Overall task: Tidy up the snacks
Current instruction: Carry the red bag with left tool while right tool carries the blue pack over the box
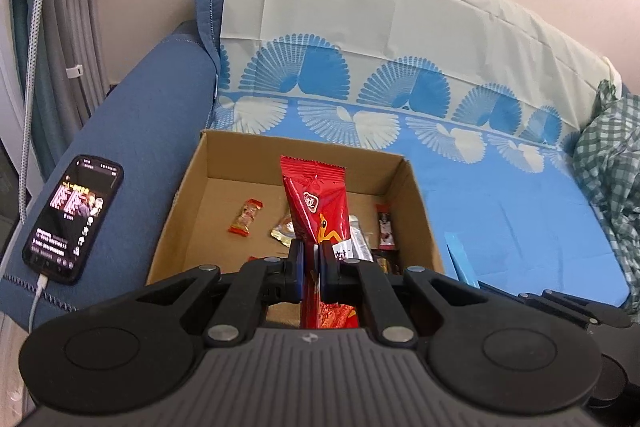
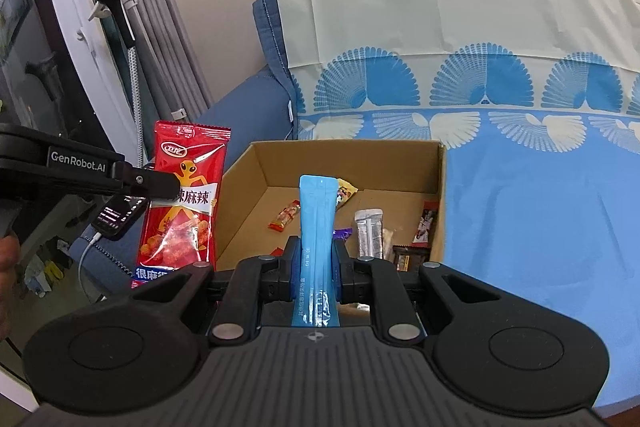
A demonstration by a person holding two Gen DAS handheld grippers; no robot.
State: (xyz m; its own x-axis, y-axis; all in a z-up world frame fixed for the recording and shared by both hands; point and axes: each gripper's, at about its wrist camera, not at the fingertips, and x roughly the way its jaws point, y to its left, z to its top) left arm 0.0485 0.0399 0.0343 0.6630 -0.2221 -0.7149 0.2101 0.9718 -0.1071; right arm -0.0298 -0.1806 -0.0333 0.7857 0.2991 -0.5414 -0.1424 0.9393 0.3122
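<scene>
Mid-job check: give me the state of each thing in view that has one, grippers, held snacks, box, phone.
left gripper: shut on the red snack bag
red snack bag: held upright above the box
right gripper: shut on the blue stick pack
blue stick pack: held upright
cardboard box: open, small snacks inside
phone: screen lit, cable plugged in

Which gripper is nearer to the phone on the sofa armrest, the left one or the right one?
Left. The left gripper, holding the red snack bag, is on the phone's side of the cardboard box. The right gripper, holding the blue stick pack, is farther across.
</scene>
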